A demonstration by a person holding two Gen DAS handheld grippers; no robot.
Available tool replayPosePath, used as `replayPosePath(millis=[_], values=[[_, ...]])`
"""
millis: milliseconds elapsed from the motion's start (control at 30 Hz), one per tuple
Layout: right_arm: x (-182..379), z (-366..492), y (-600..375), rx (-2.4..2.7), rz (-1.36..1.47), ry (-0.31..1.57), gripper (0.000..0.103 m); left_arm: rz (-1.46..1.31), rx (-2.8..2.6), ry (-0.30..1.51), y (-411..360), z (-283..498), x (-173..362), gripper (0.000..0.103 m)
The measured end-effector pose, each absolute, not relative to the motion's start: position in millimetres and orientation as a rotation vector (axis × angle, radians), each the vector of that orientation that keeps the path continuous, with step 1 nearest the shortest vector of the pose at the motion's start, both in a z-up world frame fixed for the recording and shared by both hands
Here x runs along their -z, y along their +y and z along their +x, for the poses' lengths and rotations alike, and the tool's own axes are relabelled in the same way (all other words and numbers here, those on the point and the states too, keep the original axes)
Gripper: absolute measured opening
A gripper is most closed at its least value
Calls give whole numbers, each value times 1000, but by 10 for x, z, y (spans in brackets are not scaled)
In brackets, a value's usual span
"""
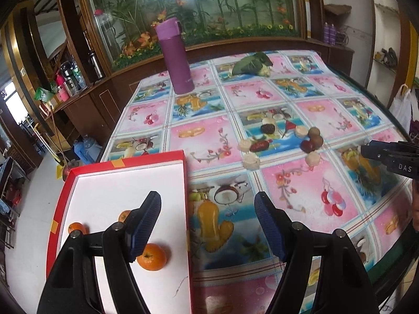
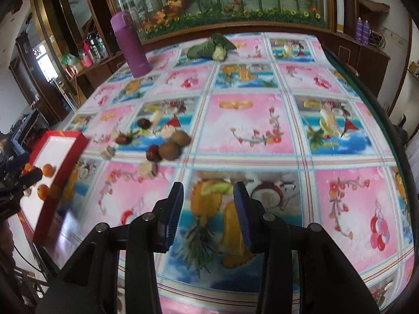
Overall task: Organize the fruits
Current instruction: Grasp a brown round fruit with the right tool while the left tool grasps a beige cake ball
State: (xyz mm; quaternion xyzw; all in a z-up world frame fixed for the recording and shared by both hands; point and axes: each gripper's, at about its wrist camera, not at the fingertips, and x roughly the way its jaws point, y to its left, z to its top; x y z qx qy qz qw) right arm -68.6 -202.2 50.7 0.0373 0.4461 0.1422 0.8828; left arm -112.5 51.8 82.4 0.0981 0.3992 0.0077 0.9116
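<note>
Left wrist view: my left gripper (image 1: 207, 225) hung with jaws apart, empty, over the red box (image 1: 125, 175) edge; three oranges (image 1: 152, 257) lay inside. Right gripper (image 2: 208, 214) sat above the bench (image 2: 248, 123), jaws apart too, holding nothing. Kiwis (image 2: 169, 150), dates (image 2: 153, 153) and pale pieces lay clustered mid-bench, flask (image 2: 129, 44) behind them.

Bright daylight, fisheye-warped edges (dark corners), slight blur

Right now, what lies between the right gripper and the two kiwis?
Right wrist view: only bare patterned tablecloth between the open right gripper and the kiwis.
</note>
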Motion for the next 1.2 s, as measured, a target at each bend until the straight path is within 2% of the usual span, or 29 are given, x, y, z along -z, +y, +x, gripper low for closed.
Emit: replayPosePath(millis=[300,467,533,833,1000,1200], values=[[-466,-383,-1643,-383,108,952,42,197,-6,867,462,-891,-733,74],[-349,-167,-1332,-338,-1,969,41,183,-22,893,528,-837,-676,74],[-308,-147,-1330,-335,-3,977,38,179,-19,897,536,-824,-666,74],[-251,-53,-1254,-343,-21,985,37,162,19,929,462,-639,-589,74],[-238,-3,-1168,-327,-70,961,27,136,26,961,459,-522,-518,74],[-302,-34,-1339,-332,2,953,27,130,39,968,434,-447,-476,74]])
